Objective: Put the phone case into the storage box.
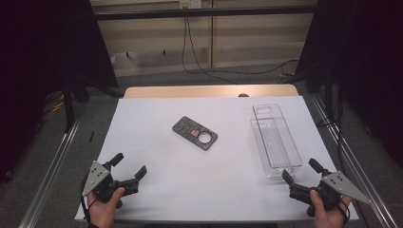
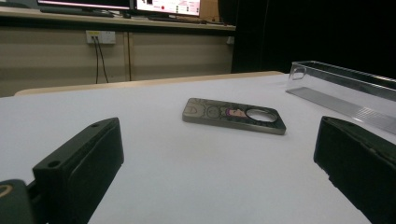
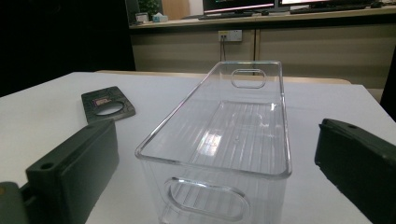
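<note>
A dark phone case [image 1: 195, 133] with a round camera hole lies flat near the middle of the white table top [image 1: 157, 114]. It shows ahead of the jaws in the left gripper view [image 2: 233, 115] and at the far left in the right gripper view [image 3: 108, 105]. A clear plastic bin [image 1: 275, 140] stands empty at the right, lengthwise away from me [image 3: 224, 135]. My left gripper [image 1: 129, 165] rests open at the front left corner, nothing between its jaws. My right gripper [image 1: 300, 169] is open at the front right, just short of the bin's near end.
The wooden table edge [image 1: 209, 90] runs along the back. Metal rails [image 1: 52, 161] flank both sides. Cables [image 1: 199, 66] hang from a wall socket onto the floor behind. Dark curtains stand at left and right.
</note>
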Motion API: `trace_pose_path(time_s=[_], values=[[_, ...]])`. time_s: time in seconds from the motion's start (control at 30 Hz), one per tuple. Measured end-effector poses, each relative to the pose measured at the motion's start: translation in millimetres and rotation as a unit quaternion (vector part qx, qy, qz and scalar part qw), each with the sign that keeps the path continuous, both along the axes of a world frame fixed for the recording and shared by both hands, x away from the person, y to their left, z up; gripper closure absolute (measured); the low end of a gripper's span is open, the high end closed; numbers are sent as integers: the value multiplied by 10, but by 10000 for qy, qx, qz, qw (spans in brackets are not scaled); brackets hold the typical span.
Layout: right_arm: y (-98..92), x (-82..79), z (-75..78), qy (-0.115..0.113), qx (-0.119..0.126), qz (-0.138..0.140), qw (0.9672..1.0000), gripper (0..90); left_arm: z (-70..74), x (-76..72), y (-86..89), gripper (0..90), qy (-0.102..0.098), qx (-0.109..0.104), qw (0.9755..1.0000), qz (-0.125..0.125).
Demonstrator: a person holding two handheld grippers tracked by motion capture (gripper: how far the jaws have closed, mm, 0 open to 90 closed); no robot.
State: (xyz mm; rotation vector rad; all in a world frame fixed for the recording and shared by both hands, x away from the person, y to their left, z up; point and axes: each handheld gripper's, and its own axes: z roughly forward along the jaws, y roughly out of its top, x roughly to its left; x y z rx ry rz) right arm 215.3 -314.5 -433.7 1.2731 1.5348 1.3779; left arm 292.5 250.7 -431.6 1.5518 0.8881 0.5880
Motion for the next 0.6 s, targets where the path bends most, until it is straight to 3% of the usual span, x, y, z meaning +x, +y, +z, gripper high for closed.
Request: trace_pose_path(time_s=[0.1, 0.17, 0.3, 0.6], values=[[-5, 0, -1, 2, 8, 14, 10000, 0, -4, 7, -15, 16, 40, 91, 9999, 10], [-8, 1, -4, -1, -1, 20, 10000, 0, -6, 13, -30, 20, 94, -2, 10000, -25], [-14, 4, -7, 11, 12, 42, 10000, 0, -8, 36, -40, 20, 133, 57, 9999, 39], [-9, 9, -9, 40, 10, 52, 10000, 0, 9, 134, -99, 20, 163, 30, 9998, -126]])
